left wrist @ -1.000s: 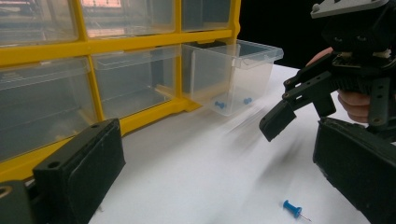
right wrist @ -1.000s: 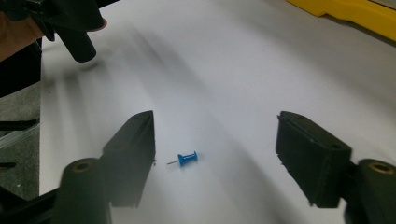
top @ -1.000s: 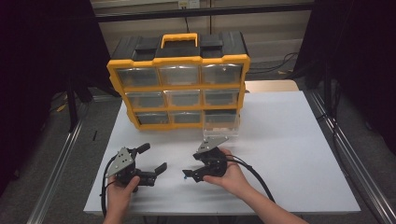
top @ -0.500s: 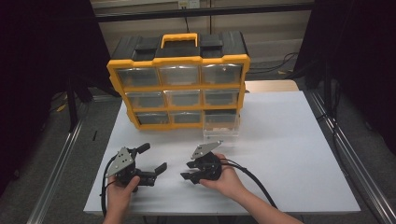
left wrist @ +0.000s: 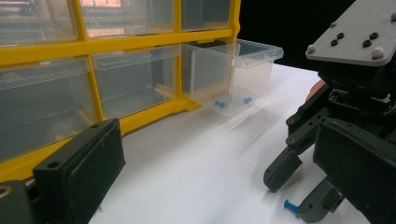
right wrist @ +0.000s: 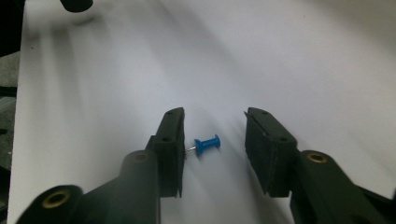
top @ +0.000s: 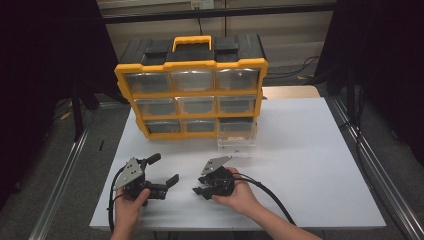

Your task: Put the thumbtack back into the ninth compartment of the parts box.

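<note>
On the white table (top: 310,165) the right gripper (right wrist: 212,142) points down at a small blue plastic push pin (right wrist: 208,145) that lies on its side between the two black jaws, its metal tip toward the left-hand jaw in the right gripper view and just beside it, its head toward the other jaw with a clear gap. The jaws have just been closing around the pin, yet the pads do not press on it: they stand partly apart with the pin loose on the table between them. In the high view this right gripper (top: 204,186) sits near the front edge of the table, held in the person's right hand (top: 240,196). The left gripper (top: 167,172) rests just to its left, held in the left hand (top: 129,207), with its jaws spread wide and nothing between them (its own camera looks past them at the other gripper and the pin). Behind both stands a yellow and black plastic organiser case with clear drawers (top: 192,92); its bottom right clear plastic drawer (left wrist: 233,74) is pulled out over the table and holds two more blue push pins (left wrist: 219,103) on its floor.
</note>
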Demonstrator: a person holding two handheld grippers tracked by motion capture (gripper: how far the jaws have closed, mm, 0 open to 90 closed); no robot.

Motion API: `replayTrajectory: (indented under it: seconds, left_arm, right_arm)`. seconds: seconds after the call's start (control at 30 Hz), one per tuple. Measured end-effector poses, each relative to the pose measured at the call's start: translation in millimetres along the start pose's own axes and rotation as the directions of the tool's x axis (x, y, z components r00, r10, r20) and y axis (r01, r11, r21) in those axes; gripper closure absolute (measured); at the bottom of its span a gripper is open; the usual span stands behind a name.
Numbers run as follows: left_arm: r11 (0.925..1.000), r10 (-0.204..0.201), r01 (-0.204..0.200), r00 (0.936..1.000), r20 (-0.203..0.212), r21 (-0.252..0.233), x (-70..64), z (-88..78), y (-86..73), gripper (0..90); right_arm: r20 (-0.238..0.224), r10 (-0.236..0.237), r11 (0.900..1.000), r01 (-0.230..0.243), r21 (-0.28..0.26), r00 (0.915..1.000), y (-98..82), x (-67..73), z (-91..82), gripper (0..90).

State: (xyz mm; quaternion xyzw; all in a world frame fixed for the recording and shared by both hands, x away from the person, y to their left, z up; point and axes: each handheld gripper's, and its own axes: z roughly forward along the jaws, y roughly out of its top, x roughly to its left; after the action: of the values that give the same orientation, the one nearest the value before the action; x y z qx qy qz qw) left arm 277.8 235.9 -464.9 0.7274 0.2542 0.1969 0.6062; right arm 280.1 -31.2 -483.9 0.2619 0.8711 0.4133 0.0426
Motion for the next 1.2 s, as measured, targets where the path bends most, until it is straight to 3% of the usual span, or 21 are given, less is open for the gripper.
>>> replayTrajectory:
  seconds: [0.1, 0.13, 0.37, 0.4, 0.43, 0.77, 0.93, 0.97, 1.03, 1.2]
  left_arm:
    - [1.0, 0.001, -0.001, 1.0, -0.002, -0.001, 0.4, -0.3, 0.1, 2.0]
    - [0.9995, -0.028, 0.028, 0.9996, -0.001, -0.013, -1.3, 0.6, -0.3, 2.0]
    - [0.9998, -0.015, 0.015, 0.9999, -0.004, -0.011, -0.8, 0.5, -0.1, 2.0]
    - [0.9997, -0.01, 0.011, 0.9994, 0.032, -0.02, 1.2, 1.0, -0.3, 2.0]
    - [1.0, -0.005, 0.005, 1.0, -0.004, -0.008, -0.3, 0.4, 0.1, 2.0]
    - [1.0, -0.008, 0.008, 1.0, -0.004, -0.005, -1.0, 1.1, -0.4, 2.0]
    - [1.0, -0.006, 0.006, 1.0, -0.005, -0.003, -1.2, 1.0, -0.3, 2.0]
    - [1.0, -0.006, 0.006, 1.0, -0.005, -0.003, -1.1, 1.0, -0.3, 2.0]
    - [1.0, -0.007, 0.007, 1.0, -0.004, -0.004, -1.1, 1.1, -0.4, 2.0]
    - [1.0, -0.001, 0.001, 1.0, 0.003, -0.001, -0.5, 1.1, -0.2, 2.0]
  right_arm:
    - [0.003, -0.008, 1.0, 0.008, 0.007, 1.0, -0.2, -0.8, -1.1, 65.6]
    - [0.001, -0.011, 1.0, 0.011, 0.011, 0.9999, -0.4, -1.5, -1.7, 65.9]
    - [-0.006, -0.001, 1.0, 0.001, 0.02, 1.0, -3.4, -4.9, -6.8, 69.8]
    - [-0.007, 0.0, 1.0, 0.001, 0.02, 1.0, -4.2, -5.7, -7.7, 71.2]
    - [-0.006, -0.004, 1.0, 0.004, 0.022, 1.0, -4.7, -6.5, -8.7, 73.5]
    - [-0.003, 0.007, 0.999, -0.007, 0.036, 1.0, -10.8, -10.2, -17.8, 75.2]
    - [-0.001, -0.003, 0.999, 0.003, 0.033, 1.0, -12.3, -12.8, -19.2, 83.5]
    - [0.0, 0.019, 0.999, -0.019, 0.031, 0.9998, -12.5, -12.4, -19.0, 83.7]
    - [-0.006, 0.004, 0.999, -0.004, 0.034, 1.0, -12.6, -14.1, -19.2, 83.9]
    - [-0.002, 0.017, 0.999, -0.017, 0.033, 0.9998, -12.9, -14.1, -19.5, 84.5]
